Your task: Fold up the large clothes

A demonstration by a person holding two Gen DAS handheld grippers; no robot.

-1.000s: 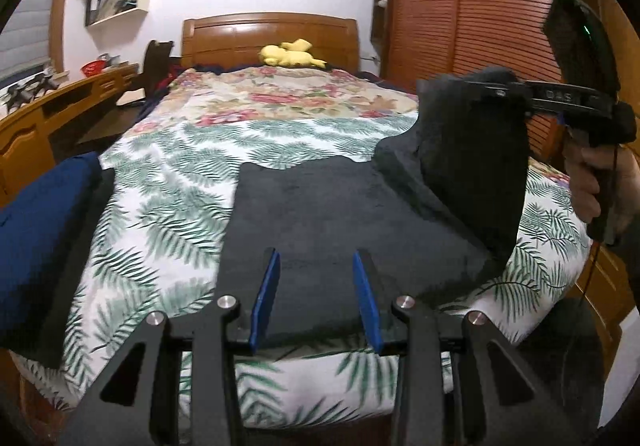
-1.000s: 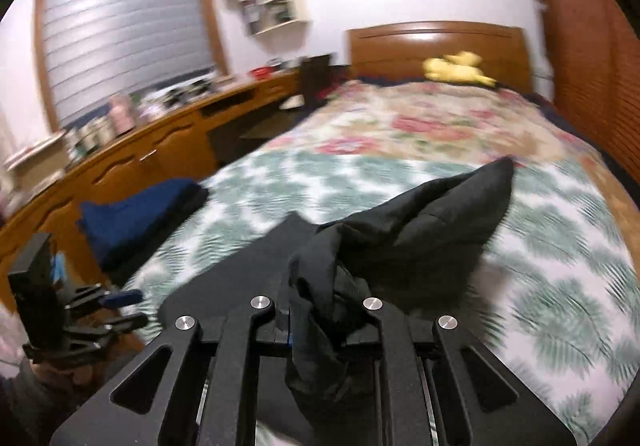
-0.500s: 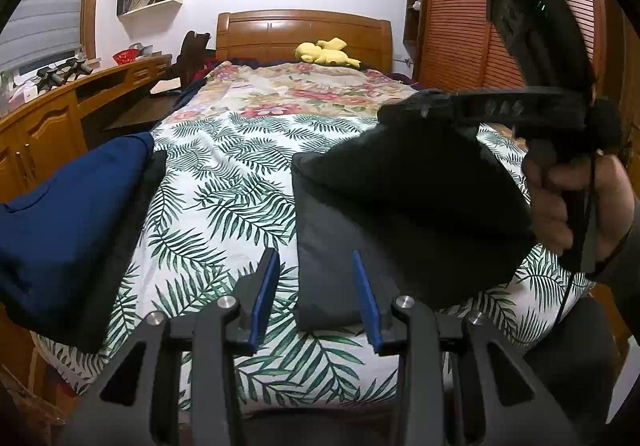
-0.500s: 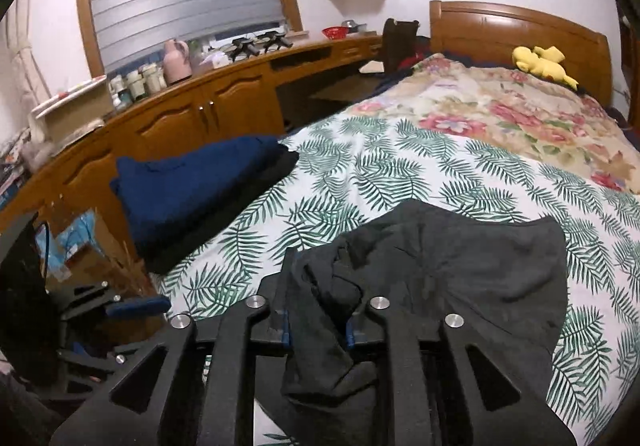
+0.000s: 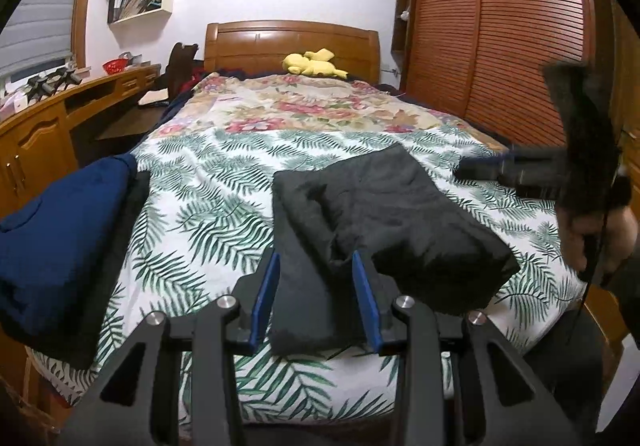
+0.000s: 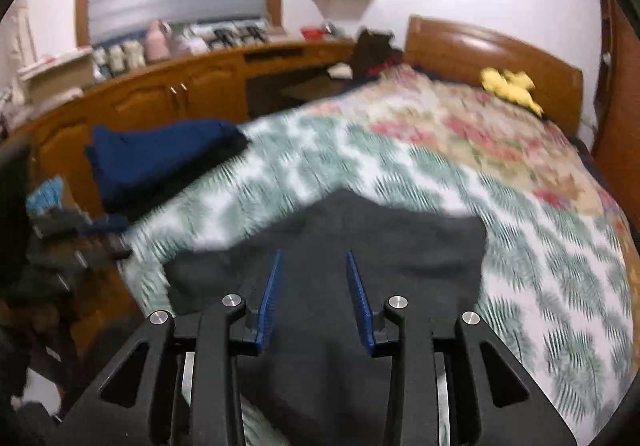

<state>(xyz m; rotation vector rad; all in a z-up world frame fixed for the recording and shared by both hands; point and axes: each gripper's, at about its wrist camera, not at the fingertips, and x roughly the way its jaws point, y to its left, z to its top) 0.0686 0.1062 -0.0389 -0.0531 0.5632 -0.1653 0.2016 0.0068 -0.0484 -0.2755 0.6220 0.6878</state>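
We see a soft, limp black fleece garment (image 5: 384,222) folded near the foot of the fern-print bedspread (image 5: 208,214). Our left gripper (image 5: 314,296) stands spread; our right gripper (image 6: 314,296) is opening, empty. Corners look best for pinching.

The dark garment (image 5: 384,214) is soft, matt cloth with a slightly fuzzy nap. Under it the bed (image 5: 208,206) carries smooth printed cotton-like fabric in a leaf pattern. The folded navy clothes (image 5: 60,230) look like thick, matt knit. The headboard (image 5: 292,42) is glossy varnished wood. The fingers (image 5: 266,296) have matt blue pads on black plastic frames with shiny metal screws.
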